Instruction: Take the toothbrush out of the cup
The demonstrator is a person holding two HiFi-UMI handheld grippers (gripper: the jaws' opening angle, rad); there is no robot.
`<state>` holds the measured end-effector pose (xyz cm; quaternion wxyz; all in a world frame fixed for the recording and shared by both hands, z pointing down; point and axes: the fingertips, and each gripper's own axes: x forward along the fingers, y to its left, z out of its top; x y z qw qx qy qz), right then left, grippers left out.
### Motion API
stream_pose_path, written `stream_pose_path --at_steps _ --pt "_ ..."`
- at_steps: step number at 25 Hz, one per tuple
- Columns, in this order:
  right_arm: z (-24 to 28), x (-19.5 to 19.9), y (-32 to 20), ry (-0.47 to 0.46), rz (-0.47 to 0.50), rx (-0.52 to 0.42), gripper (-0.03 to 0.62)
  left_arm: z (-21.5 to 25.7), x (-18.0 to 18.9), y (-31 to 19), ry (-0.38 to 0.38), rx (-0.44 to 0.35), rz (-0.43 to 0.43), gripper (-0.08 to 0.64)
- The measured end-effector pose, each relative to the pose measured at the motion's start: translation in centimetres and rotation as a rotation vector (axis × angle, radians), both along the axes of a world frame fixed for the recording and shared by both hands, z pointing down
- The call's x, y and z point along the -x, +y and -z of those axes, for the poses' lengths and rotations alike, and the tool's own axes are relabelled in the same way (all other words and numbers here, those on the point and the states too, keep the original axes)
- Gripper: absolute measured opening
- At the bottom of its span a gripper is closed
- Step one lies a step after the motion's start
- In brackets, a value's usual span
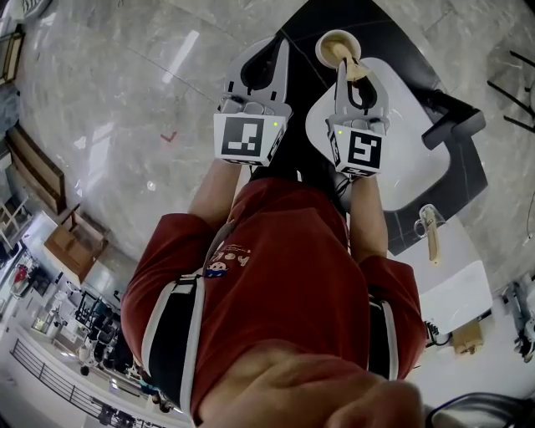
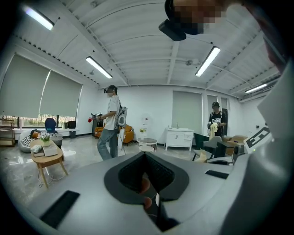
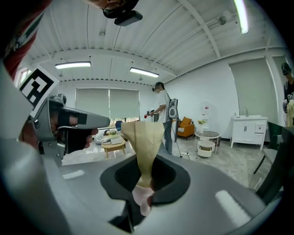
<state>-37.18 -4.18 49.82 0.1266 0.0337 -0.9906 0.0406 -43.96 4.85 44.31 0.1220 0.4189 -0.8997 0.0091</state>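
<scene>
In the head view a beige cup stands on the black countertop beyond the sink. A beige toothbrush leans out of it toward me. My right gripper is shut on its handle just outside the cup's rim. The right gripper view shows that handle pinched between the jaws of the right gripper and widening away from them. My left gripper is held beside it to the left, over the floor, shut with nothing in it. Its jaws meet in the left gripper view.
A white basin lies under and to the right of my right gripper, with a black faucet at its far side. Another pale brush-like item lies on the white counter nearer me. People stand in the room beyond.
</scene>
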Motion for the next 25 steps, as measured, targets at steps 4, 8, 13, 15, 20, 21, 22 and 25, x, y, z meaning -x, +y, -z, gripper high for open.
stream_pose_path --at_steps 4,8,13,15,20,21,22,25 --pt "1.3 -0.5 -0.2 -0.018 -0.011 -0.006 0.046 0.8 -0.5 -0.6 -0.006 -0.007 -0.025 0.005" --pt "3.0 -1.5 -0.7 -0.059 -0.043 0.003 0.046 2.3 -1.2 -1.8 -0.034 -0.038 -0.057 0.005" --pt "5.6 -3.5 -1.5 -0.111 -0.094 0.006 0.046 4.0 -2.9 -3.8 -0.055 -0.060 -0.132 0.005" --pt "6.5 -4.5 -1.9 -0.130 -0.121 0.013 0.046 4.9 -3.7 -4.9 -0.069 -0.080 -0.165 0.005" --pt "8.5 -7.3 -3.3 -0.164 -0.190 0.000 0.043 6.0 -6.1 -8.0 -0.078 -0.103 -0.262 0.005" --pt "8.8 -8.0 -3.8 -0.168 -0.214 -0.008 0.043 6.2 -6.7 -8.7 -0.079 -0.106 -0.287 0.005" --pt "9.0 -8.6 -4.3 -0.172 -0.243 -0.016 0.043 6.4 -7.3 -9.3 -0.079 -0.110 -0.316 0.005" --pt "9.9 -10.7 -5.7 -0.183 -0.327 -0.038 0.042 6.8 -9.1 -11.2 -0.079 -0.119 -0.398 0.005"
